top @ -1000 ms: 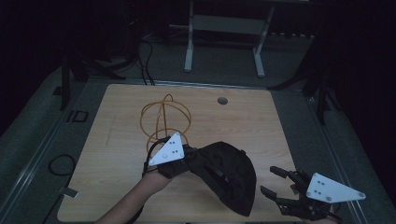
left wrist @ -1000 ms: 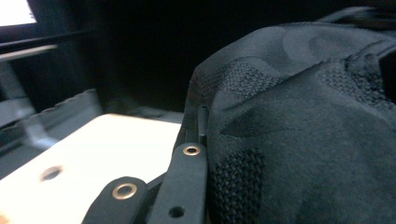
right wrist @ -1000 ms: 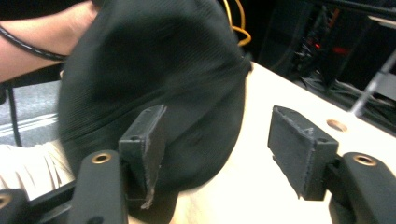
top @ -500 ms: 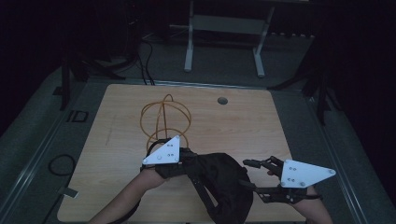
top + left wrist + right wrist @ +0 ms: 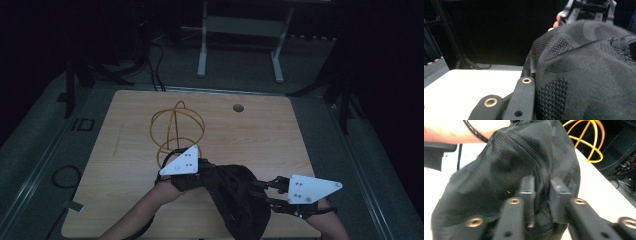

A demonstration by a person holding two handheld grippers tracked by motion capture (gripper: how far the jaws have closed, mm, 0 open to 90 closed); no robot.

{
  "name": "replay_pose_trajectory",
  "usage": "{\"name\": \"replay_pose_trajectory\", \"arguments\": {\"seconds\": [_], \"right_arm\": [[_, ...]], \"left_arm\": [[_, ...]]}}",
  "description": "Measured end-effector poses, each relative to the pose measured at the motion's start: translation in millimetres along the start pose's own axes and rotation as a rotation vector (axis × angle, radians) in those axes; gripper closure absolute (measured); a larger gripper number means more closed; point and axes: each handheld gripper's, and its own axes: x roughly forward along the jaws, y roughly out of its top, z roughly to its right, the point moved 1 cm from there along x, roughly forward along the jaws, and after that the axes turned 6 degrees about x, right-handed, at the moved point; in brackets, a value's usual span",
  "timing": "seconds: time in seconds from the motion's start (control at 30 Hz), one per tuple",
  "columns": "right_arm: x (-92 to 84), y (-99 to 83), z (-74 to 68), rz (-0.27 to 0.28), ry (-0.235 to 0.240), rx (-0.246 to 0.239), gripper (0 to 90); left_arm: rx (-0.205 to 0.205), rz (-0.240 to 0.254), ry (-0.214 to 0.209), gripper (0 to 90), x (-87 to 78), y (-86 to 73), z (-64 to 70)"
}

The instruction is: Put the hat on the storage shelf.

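A black mesh cap (image 5: 240,197) hangs over the table's front edge between both grippers. My left gripper (image 5: 207,175) is shut on the cap's left side; in the left gripper view the cap (image 5: 586,75) covers one jaw and the other finger (image 5: 524,96) lies beside the fabric. My right gripper (image 5: 262,192) comes in from the right. Its jaws have just been closing, and in the right gripper view the gripper (image 5: 542,192) pinches a fold of the cap (image 5: 506,167) between its pads.
A yellow-orange wire globe frame (image 5: 177,127) stands on the wooden table (image 5: 285,140) just behind the left hand, also seen as the frame (image 5: 586,137) beyond the cap. A small round hole (image 5: 238,107) sits near the table's back edge. Dark floor and stands surround the table.
My right gripper has moved left from the table's right edge to the cap and closed on its fabric. The left gripper kept still, holding the cap.
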Motion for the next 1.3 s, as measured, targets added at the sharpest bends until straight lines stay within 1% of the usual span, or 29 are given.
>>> {"name": "replay_pose_trajectory", "arguments": {"seconds": [0.03, 0.07, 0.1, 0.2, 0.23, 0.33, 0.37, 0.47, 0.5, 0.53, 0.57, 0.6, 0.63, 0.67, 0.7, 0.73, 0.77, 0.8, 0.83, 0.9, 0.93, 1.03, 1.07, 1.1, 1.13, 1.17, 1.2, 1.23, 1.3], "right_arm": [[2.6, -1.0, 0.2, -0.018, 0.002, 0.004, 83.8], [2.6, -1.0, 0.2, -0.018, 0.002, 0.004, 83.8], [3.5, -2.0, 1.2, -0.022, -0.009, 0.01, 87.2], [2.6, -2.4, 1.6, -0.018, -0.019, 0.011, 87.8], [0.2, -2.1, 2.9, 0.002, -0.024, 0.032, 88.0], [-2.6, -2.1, 4.7, 0.022, -0.029, 0.05, 88.1], [-4.9, -2.2, 6.4, 0.046, -0.024, 0.069, 88.2], [-7.1, -2.2, 7.1, 0.056, -0.026, 0.082, 88.2], [-9.5, -2.6, 8.4, 0.073, -0.021, 0.095, 88.2], [-9.5, -2.6, 8.4, 0.073, -0.021, 0.095, 88.2], [-10.7, -2.8, 9.0, 0.074, -0.029, 0.097, 88.3], [-13.1, -3.2, 9.6, 0.085, -0.03, 0.107, 88.3], [-16.9, -3.4, 10.6, 0.1, -0.034, 0.115, 88.3], [-16.9, -3.4, 10.6, 0.1, -0.034, 0.115, 88.3], [-21.0, -3.3, 12.0, 0.111, -0.051, 0.125, 88.3], [-21.0, -3.3, 12.0, 0.111, -0.051, 0.125, 88.3], [-25.1, -3.2, 14.3, 0.117, -0.078, 0.14, 88.2], [-25.1, -3.2, 14.3, 0.117, -0.078, 0.14, 88.2], [-26.8, -3.2, 15.9, 0.12, -0.093, 0.142, 88.2], [-29.3, -3.4, 17.5, 0.131, -0.096, 0.149, 88.2], [-33.8, -3.3, 20.9, 0.132, -0.137, 0.159, 88.2], [-37.2, -3.5, 23.7, 0.14, -0.16, 0.178, 88.2], [-40.6, -4.2, 26.4, 0.149, -0.186, 0.188, 88.2], [-40.6, -4.2, 26.4, 0.149, -0.186, 0.188, 88.2], [-44.0, -4.6, 29.3, 0.157, -0.214, 0.196, 88.2], [-44.0, -4.6, 29.3, 0.157, -0.214, 0.196, 88.2], [-47.0, -4.3, 32.4, 0.167, -0.247, 0.212, 88.2], [-47.0, -4.3, 32.4, 0.167, -0.247, 0.212, 88.2], [-49.5, -3.6, 36.2, 0.168, -0.287, 0.221, 88.2]], "left_arm": [[-0.002, -0.005, 0.006, 89.3, 0.8, -0.3, -0.8], [-0.002, -0.005, 0.006, 89.3, 0.8, -0.3, -0.8], [-0.012, -0.013, 0.015, 89.3, 0.8, -0.7, -2.4], [-0.018, -0.018, 0.026, 89.2, 0.9, -1.3, -3.4], [-0.024, -0.022, 0.034, 89.2, 0.6, -1.4, -4.5], [-0.031, -0.03, 0.039, 89.1, 0.8, -0.9, -5.3], [-0.032, -0.031, 0.046, 88.9, 1.0, -0.4, -5.3], [-0.025, -0.049, 0.063, 88.5, 1.7, 2.0, -4.4], [-0.023, -0.059, 0.073, 87.3, 1.6, 4.1, -3.5], [-0.023, -0.059, 0.073, 83.6, 1.6, 4.1, -3.5], [-0.031, -0.06, 0.087, 83.6, 0.8, 5.0, -3.7], [-0.03, -0.064, 0.086, 80.1, -0.1, 5.5, -4.0], [-0.026, -0.076, 0.106, 74.4, -1.8, 6.5, -4.2], [-0.026, -0.076, 0.106, 69.6, -1.8, 6.5, -4.2], [-0.027, -0.095, 0.129, 65.8, -3.9, 7.4, -4.4], [-0.027, -0.095, 0.129, 64.3, -3.9, 7.4, -4.4], [-0.028, -0.114, 0.151, 60.3, -5.6, 8.3, -4.1], [-0.028, -0.114, 0.151, 57.3, -5.6, 8.3, -4.1], [-0.029, -0.126, 0.156, 57.3, -6.5, 8.6, -3.8], [-0.026, -0.137, 0.167, 54.7, -8.2, 8.8, -3.3], [-0.03, -0.155, 0.183, 51.6, -11.0, 8.8, -2.5], [-0.043, -0.161, 0.195, 45.2, -14.3, 8.0, -2.2], [-0.054, -0.169, 0.207, 42.7, -18.5, 6.4, -1.7], [-0.054, -0.169, 0.207, 42.3, -18.5, 6.4, -1.7], [-0.061, -0.179, 0.217, 41.9, -22.5, 3.8, -0.5], [-0.061, -0.179, 0.217, 40.8, -22.5, 3.8, -0.5], [-0.071, -0.188, 0.222, 40.7, -27.3, 0.2, 0.8], [-0.071, -0.188, 0.222, 39.1, -27.3, 0.2, 0.8], [-0.082, -0.194, 0.228, 37.6, -32.5, -4.4, 2.7]]}}
